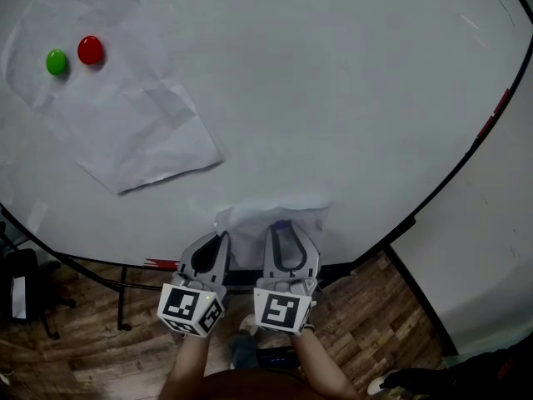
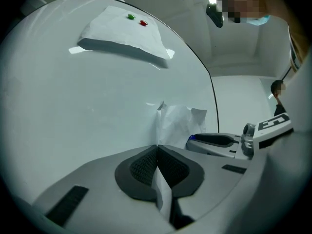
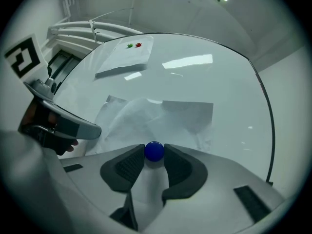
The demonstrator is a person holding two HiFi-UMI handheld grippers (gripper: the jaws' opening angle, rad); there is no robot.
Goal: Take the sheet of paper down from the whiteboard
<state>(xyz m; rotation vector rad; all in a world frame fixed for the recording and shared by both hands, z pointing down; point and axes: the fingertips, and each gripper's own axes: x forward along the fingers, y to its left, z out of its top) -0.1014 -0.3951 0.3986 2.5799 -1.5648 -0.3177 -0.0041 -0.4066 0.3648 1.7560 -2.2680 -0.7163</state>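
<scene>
Fingers [image 2: 141,167] of my left gripper [image 2: 157,149] pinch the edge of the sheet of paper [image 2: 178,123]; my right gripper [image 3: 155,155] nips its blue magnet [image 3: 154,150]. I judge the paper still pinned to the whiteboard [image 1: 333,98], with both magnet and sheet left to take off.

Seen from above, the person's two forearms [image 1: 190,363] reach forward side by side, and the grippers are held close together, pointing roughly level. The left gripper [image 1: 221,238] has its jaws pressed together on an edge of the sheet of paper [image 2: 181,126], pinched thin between the pads. The right gripper [image 1: 281,227] has its jaws partly apart, with the pad tips closed on a small blue magnet [image 3: 154,151].
</scene>
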